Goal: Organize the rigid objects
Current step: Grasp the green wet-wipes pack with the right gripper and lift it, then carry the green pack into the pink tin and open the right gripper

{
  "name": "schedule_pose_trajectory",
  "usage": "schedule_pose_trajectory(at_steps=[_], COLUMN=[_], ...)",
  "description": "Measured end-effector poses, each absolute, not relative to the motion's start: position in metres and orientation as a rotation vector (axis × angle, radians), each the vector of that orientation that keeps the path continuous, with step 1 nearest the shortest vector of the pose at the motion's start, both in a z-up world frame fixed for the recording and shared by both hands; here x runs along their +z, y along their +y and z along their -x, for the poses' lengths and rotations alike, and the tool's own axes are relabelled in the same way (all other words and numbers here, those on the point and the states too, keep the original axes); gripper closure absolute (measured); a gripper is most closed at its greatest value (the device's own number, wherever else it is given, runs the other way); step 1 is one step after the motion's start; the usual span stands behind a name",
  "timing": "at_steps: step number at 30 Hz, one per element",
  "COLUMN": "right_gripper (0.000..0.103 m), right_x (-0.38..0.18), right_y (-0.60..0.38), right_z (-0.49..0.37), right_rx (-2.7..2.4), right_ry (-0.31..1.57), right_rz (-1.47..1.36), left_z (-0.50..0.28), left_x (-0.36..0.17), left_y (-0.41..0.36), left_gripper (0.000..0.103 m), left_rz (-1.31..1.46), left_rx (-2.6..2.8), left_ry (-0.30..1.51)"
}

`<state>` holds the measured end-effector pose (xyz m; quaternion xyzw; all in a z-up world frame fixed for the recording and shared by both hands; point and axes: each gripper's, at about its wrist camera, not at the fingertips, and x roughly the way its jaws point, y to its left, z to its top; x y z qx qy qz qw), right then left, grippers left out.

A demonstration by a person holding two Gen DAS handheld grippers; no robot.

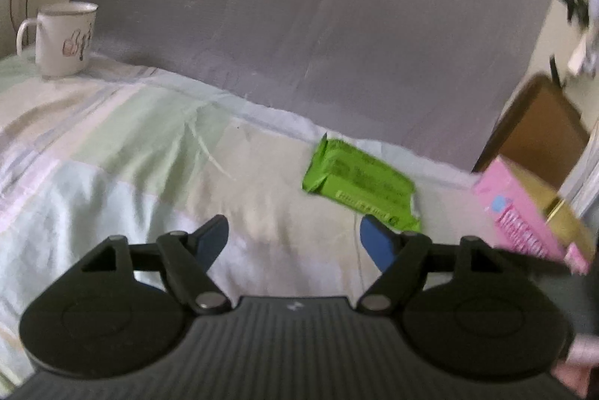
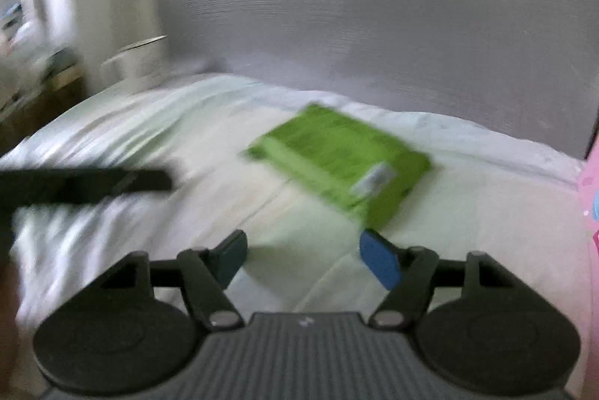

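Observation:
A green plastic packet (image 1: 359,186) lies flat on the pale checked bedsheet (image 1: 131,145), close to the grey backboard. My left gripper (image 1: 294,228) hovers over the sheet just short of the packet, open, with nothing between its blue pads. In the blurred right wrist view the green packet (image 2: 337,156) lies just beyond the right fingertip. My right gripper (image 2: 304,239) is open there and holds nothing. A pink box (image 1: 524,220) with a gold side sits at the right edge, seen as a pink strip (image 2: 589,205) from the right wrist. A white mug (image 1: 63,39) stands upright at the far left corner.
The grey backboard (image 1: 299,7) closes off the far side of the bed. A brown wooden piece of furniture (image 1: 539,123) stands behind the pink box. A dark blurred bar (image 2: 86,185) reaches in from the left of the right wrist view. The blurred mug (image 2: 138,63) stands at the back left.

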<state>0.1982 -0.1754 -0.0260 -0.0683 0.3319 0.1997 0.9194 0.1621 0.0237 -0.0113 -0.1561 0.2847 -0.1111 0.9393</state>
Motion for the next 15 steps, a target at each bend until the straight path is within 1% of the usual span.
schedule_pose_trajectory(at_steps=[2,3,4,6,7,8,10,13,14,15], right_gripper=[0.024,0.016,0.012,0.007,0.006,0.006,0.005,0.005,0.005,0.011], right_x=[-0.022,-0.02,-0.018,-0.01,-0.009,-0.008,-0.009,-0.018,-0.023,-0.028], right_y=[-0.168,-0.166,-0.168,-0.174,-0.178,-0.184,-0.193,-0.203,-0.206,-0.205], right_z=[-0.188,-0.19,-0.194,-0.207,-0.216,-0.226,-0.241,-0.265,-0.276,-0.284], right_rx=[0.391,0.372,0.363,0.355,0.345,0.337,0.332,0.305,0.32,0.333], right_ry=[0.642,0.616,0.592,0.576,0.579,0.586,0.614,0.667,0.704,0.745], right_rz=[0.229,0.257,0.267,0.237,0.213,0.18,0.129,0.08,0.056,0.042], left_z=[-0.172,-0.178,-0.186,-0.199,-0.206,-0.217,-0.243,-0.29,-0.305,-0.313], left_x=[-0.006,-0.003,0.005,0.02,0.026,0.032,0.032,0.008,-0.006,-0.017], left_y=[0.028,0.028,0.024,0.014,0.008,0.0,-0.018,-0.036,-0.041,-0.043], left_gripper=[0.023,0.023,0.023,0.023,0.023,0.016,0.006,0.006,0.011,0.009], left_rz=[0.375,0.392,0.385,0.325,0.288,0.233,0.116,0.067,0.085,0.103], left_rx=[-0.25,-0.28,-0.322,-0.33,-0.315,-0.313,-0.338,-0.379,-0.425,-0.446], left_ry=[0.613,0.631,0.645,0.633,0.613,0.594,0.596,0.709,0.785,0.822])
